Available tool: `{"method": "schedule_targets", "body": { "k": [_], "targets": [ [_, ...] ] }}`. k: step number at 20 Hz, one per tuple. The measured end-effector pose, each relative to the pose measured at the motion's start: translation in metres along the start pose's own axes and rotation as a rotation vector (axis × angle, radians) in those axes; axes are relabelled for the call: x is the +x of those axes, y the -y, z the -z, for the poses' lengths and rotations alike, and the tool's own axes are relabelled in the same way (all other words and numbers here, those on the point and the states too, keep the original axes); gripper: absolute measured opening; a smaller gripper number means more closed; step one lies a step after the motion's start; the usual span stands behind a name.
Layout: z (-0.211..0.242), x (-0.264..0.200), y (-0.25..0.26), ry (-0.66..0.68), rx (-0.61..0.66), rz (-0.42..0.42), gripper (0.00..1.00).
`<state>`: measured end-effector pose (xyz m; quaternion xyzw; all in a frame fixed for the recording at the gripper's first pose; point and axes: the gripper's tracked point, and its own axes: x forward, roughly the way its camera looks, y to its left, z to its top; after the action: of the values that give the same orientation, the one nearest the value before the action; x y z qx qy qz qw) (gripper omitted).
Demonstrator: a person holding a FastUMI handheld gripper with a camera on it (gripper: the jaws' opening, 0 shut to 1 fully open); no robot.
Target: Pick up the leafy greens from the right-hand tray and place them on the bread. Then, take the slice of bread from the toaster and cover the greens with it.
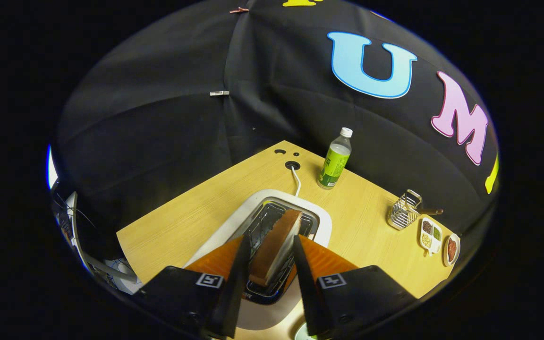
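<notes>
A white toaster (320, 218) stands on the wooden table (182, 222) right under me, its slot open to the top. A slice of bread (279, 241) with a brown crust stands on edge in the slot, tilted a little and rising above the rim. My gripper (271, 236) hangs over the toaster with one finger on each flat side of the slice. Both fingers (241, 264) look pressed against it. The slice's lower end is hidden down in the slot.
The toaster's white cable (295, 182) runs to a hole in the table behind it. A green bottle (334, 160) stands beyond the toaster. To the right are a wire basket (404, 212), a divided seasoning dish (431, 233) and a small plate (452, 249).
</notes>
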<state>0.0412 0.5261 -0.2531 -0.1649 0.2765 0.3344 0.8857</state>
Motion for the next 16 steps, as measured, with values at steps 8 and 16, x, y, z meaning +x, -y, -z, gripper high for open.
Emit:
{"method": "schedule_targets", "body": {
  "k": [8,16],
  "targets": [
    [0.003,-0.004,0.003,-0.039,0.055,0.016,0.17],
    [-0.023,-0.028,0.01,0.035,0.08,0.004,0.14]
  ]
}}
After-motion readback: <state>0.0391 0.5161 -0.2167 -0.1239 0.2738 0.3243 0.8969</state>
